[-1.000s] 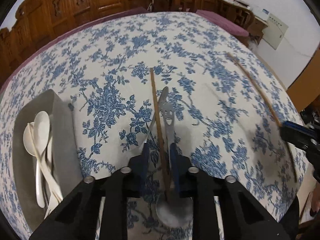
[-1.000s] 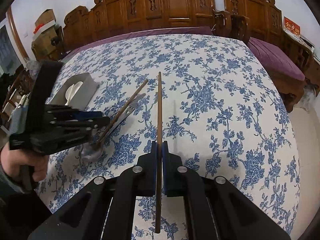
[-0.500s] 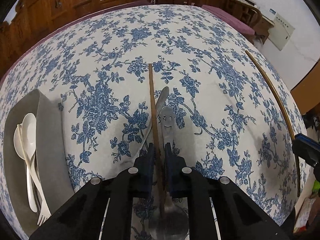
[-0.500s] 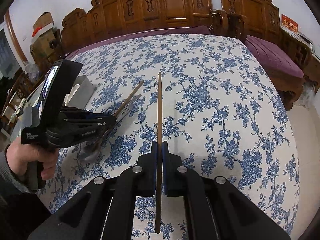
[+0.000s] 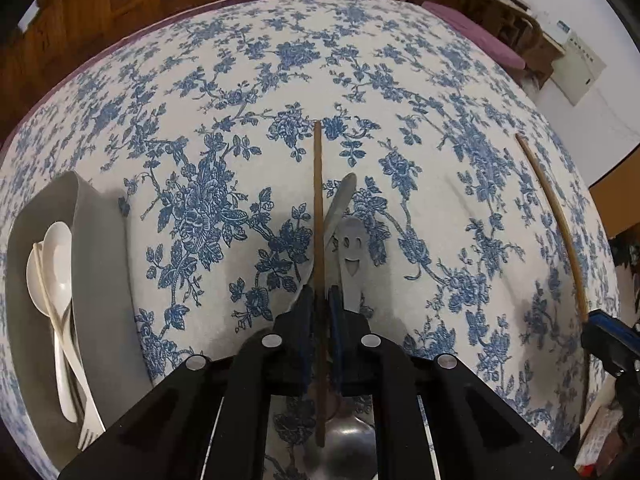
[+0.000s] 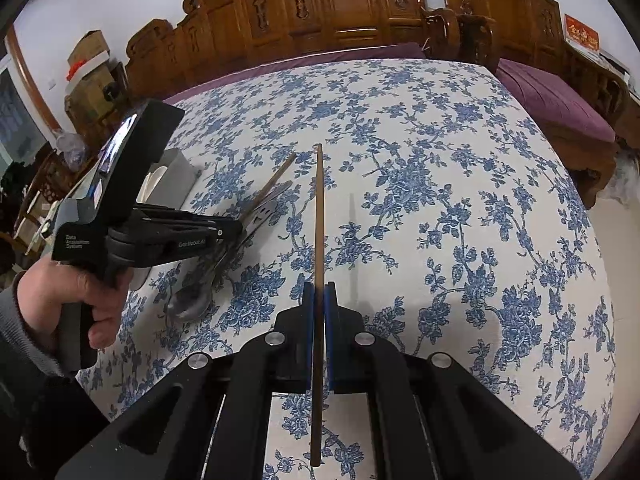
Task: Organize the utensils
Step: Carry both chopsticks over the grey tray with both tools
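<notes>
My left gripper [image 5: 320, 300] is shut on a brown chopstick [image 5: 318, 200] and holds it above the floral tablecloth. Below it lie a metal spoon with a smiley-face handle [image 5: 352, 248] and a second metal utensil handle [image 5: 340, 204]. My right gripper [image 6: 319, 292] is shut on another brown chopstick [image 6: 319, 216], held level over the cloth; it also shows in the left wrist view [image 5: 560, 220]. The left gripper [image 6: 236, 230] with its chopstick [image 6: 272, 184] shows at the left of the right wrist view.
A grey tray [image 5: 100, 272] at the left holds white plastic spoons [image 5: 56, 252] and a fork [image 5: 86, 432]; the tray also shows in the right wrist view [image 6: 176, 184]. Carved wooden chairs [image 6: 340, 0] and a purple cushioned bench [image 6: 560, 100] ring the table.
My left gripper closed on the chopstick and lifted it off the cloth, away from the spoons. The right gripper kept hold of its chopstick, almost still.
</notes>
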A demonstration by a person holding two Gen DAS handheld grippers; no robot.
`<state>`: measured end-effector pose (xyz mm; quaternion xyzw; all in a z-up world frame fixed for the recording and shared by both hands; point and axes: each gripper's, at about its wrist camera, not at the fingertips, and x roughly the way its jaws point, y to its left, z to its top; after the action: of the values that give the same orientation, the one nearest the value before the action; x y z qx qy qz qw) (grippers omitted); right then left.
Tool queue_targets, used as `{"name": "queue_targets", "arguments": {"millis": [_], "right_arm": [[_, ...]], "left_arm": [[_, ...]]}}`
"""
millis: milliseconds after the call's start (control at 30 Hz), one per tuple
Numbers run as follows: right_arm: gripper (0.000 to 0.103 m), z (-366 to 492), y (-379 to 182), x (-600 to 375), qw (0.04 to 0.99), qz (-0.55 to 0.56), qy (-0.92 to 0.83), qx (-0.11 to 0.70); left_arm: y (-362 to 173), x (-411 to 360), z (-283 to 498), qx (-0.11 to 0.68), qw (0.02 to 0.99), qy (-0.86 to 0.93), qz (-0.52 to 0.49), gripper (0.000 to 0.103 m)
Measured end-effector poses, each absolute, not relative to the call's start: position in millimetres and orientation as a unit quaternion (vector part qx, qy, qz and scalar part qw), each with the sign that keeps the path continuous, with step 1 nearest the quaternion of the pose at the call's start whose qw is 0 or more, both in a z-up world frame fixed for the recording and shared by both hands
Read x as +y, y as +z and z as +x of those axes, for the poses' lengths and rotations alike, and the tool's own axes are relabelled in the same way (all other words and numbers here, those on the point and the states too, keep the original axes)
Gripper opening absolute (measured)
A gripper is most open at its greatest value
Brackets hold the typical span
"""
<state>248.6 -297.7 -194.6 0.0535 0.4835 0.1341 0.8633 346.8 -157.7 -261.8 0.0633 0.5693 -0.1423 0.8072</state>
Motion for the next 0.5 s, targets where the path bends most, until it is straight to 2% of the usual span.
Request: {"name": "queue_targets", "arguments": {"millis": [267,500], "right_arm": [[0.006,248.2,-189.2,-297.8,0.866,0.057,0.137,0.477],[0.006,245.8,-159.1,-288.8,0.875,0.057,0.142,0.459]], "left_arm": [[-251.8,-156.6,338.9,0.559,0.813,-0.152,0.066,0.005],[-204.9,-146.1,306.2,0.525,0.831,-0.173,0.056,0.004]]}}
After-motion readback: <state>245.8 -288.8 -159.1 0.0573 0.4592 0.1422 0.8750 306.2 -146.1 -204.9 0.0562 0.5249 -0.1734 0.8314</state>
